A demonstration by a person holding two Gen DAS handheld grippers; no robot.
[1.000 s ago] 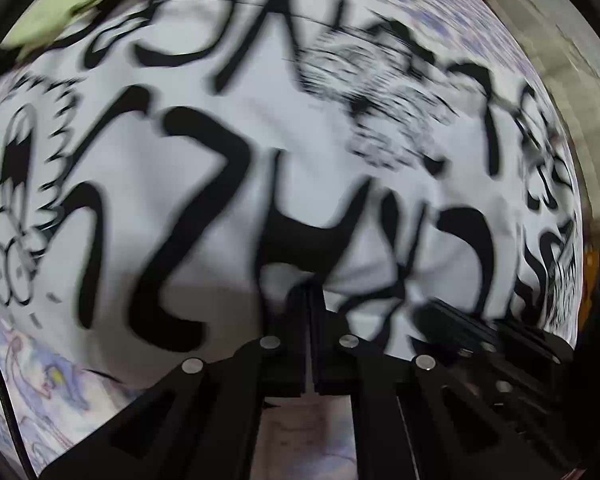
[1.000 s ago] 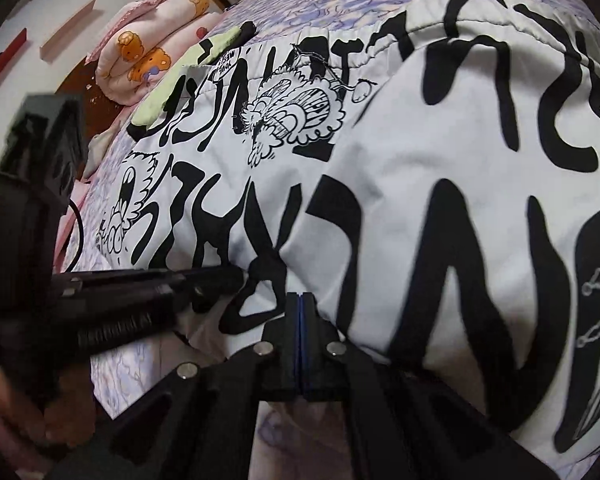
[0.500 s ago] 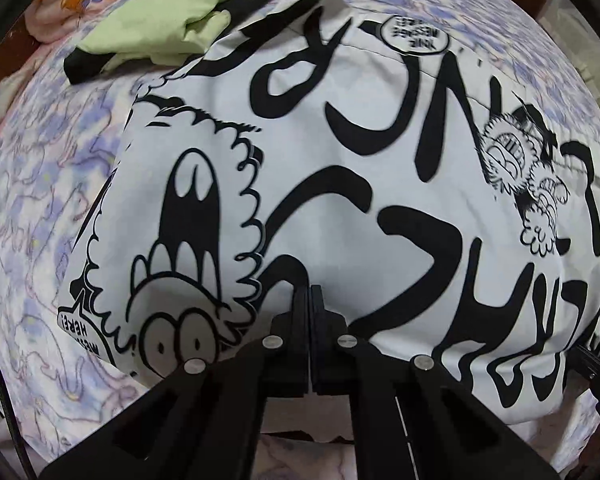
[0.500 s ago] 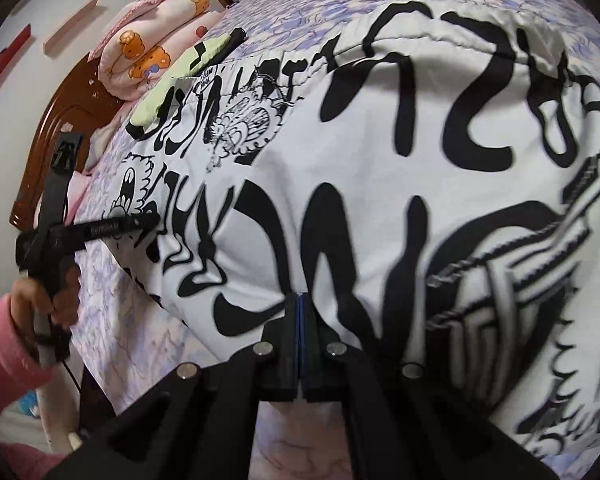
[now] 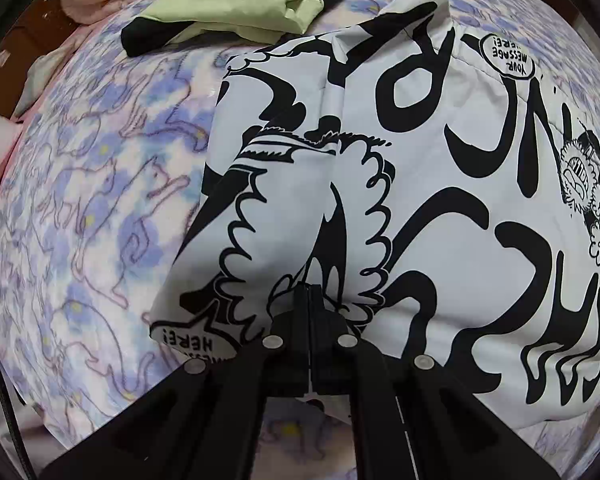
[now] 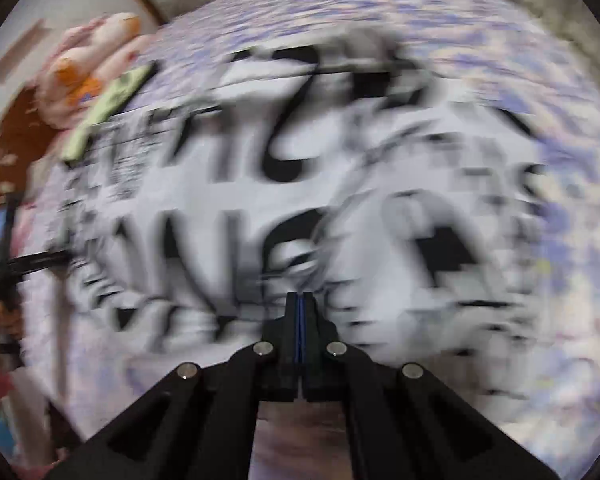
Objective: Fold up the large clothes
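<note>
Soft, light printed garment [image 5: 440, 208] is pinched at its near hem by closed left gripper [image 5: 309, 292] and closed right gripper [image 6: 299, 298]; limp cloth is best taken at corners.

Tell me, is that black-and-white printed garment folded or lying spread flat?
Partly folded. On the printed garment a flap lies doubled over along its left side, while the rest lies spread on the bedsheet.
</note>
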